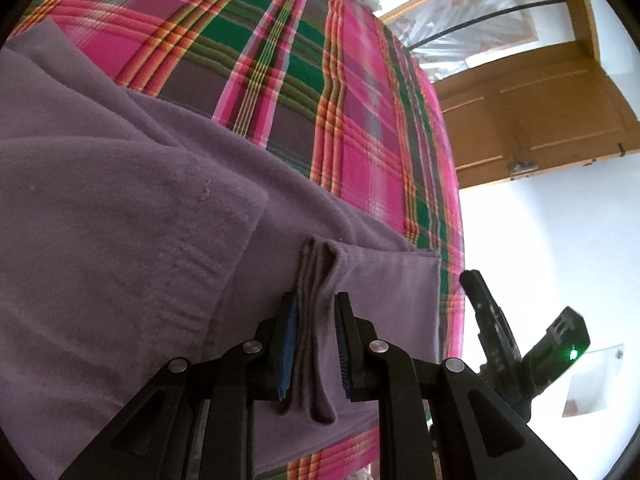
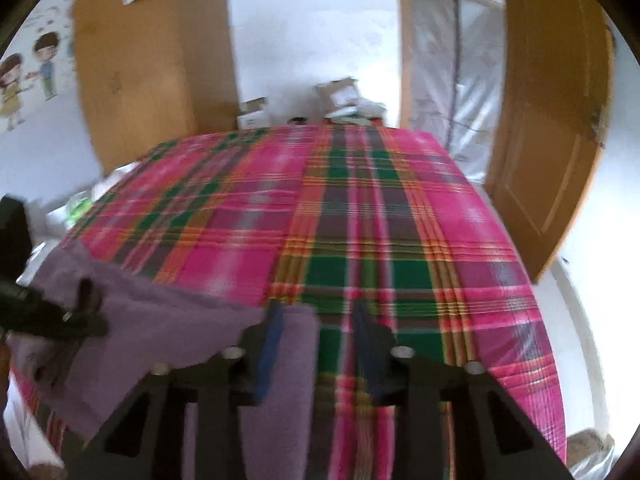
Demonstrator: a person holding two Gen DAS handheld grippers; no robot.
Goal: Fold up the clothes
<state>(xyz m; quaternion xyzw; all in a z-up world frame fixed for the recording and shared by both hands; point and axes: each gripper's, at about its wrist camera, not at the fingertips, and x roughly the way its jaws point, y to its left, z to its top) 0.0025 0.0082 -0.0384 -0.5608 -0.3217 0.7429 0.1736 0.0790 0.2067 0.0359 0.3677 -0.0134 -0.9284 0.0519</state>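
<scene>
The left tool [image 1: 316, 344] pinched a bunched fold of the purple garment [image 1: 120, 208]; the right tool [image 2: 318, 344] stood spread, the garment's edge [image 2: 292, 360] between its fingers, unclamped; the garment lay at seven o'clock on the plaid-covered table [image 2: 360, 208]; lifting might let that loose edge slip free; no readable writing showed.

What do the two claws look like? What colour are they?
Both claws are black. The left claw has angular black linkage arms with round silver pins, and blue ribbed pads on the inner faces of its fingers. The right claw matches, though its picture is blurry. A small green light glows on it.
</scene>
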